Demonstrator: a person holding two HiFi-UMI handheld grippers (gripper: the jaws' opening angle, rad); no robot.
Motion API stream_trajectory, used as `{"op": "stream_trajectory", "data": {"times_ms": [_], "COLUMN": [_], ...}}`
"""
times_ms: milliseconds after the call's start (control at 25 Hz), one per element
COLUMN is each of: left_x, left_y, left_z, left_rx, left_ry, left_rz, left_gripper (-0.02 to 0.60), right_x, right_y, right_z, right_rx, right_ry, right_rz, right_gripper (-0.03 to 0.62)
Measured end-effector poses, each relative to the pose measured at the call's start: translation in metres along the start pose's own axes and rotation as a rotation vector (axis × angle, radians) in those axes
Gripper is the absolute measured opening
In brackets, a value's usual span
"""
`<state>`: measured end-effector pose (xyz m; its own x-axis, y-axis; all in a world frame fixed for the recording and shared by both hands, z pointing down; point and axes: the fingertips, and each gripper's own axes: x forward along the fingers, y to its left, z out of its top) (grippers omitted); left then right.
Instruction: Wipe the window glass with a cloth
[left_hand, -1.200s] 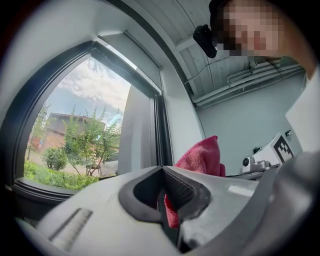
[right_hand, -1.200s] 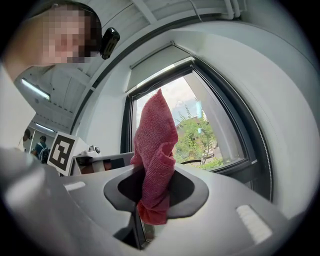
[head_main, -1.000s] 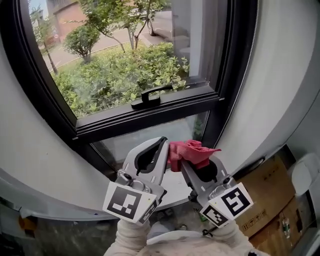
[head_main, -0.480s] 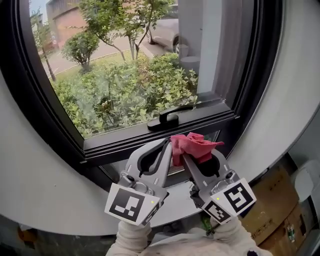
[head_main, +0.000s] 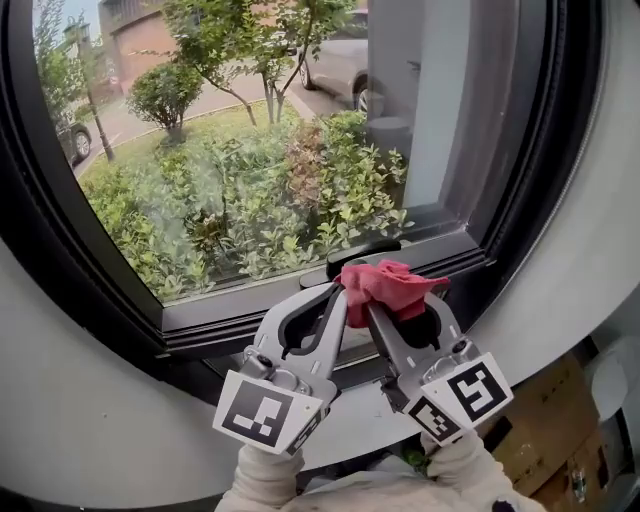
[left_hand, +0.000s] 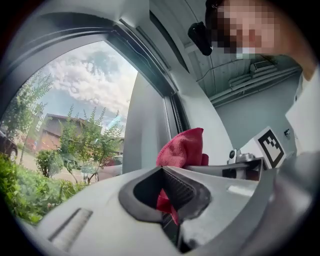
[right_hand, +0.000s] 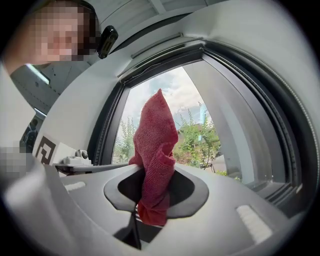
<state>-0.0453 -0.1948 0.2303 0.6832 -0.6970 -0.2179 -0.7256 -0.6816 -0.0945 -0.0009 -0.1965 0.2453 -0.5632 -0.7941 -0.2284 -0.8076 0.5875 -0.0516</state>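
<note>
Window glass (head_main: 230, 150) beyond; left gripper (head_main: 338, 296), right gripper (head_main: 375, 310) pinch cloth (head_main: 385, 283); handle (head_main: 352, 260) half-hidden

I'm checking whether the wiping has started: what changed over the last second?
The left gripper and right gripper carried the red cloth upward, from in front of the lower pane to the window handle, which it now partly covers. The head view also shifted and shows more of the upper glass. Unchanged: both grippers stay shut on the cloth, side by side, and nothing was let go.
</note>
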Motion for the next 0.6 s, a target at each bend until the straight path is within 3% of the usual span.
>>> {"op": "stream_trajectory", "data": {"times_ms": [280,600], "left_x": [0.039,0.057], "left_y": [0.013,0.029], "left_z": [0.004,0.031], "left_rx": [0.037,0.028], "left_ry": [-0.015,-0.007], "left_rz": [-0.003,0.008], "left_gripper": [0.0,0.0], "right_x": [0.065,0.132], "right_y": [-0.052,-0.074], "right_z": [0.059,0.171], "right_rx": [-0.101,-0.227], "right_ry": [-0.053,-0.121], "right_rz": [-0.02,-0.053], "right_gripper": [0.123,0.121]}}
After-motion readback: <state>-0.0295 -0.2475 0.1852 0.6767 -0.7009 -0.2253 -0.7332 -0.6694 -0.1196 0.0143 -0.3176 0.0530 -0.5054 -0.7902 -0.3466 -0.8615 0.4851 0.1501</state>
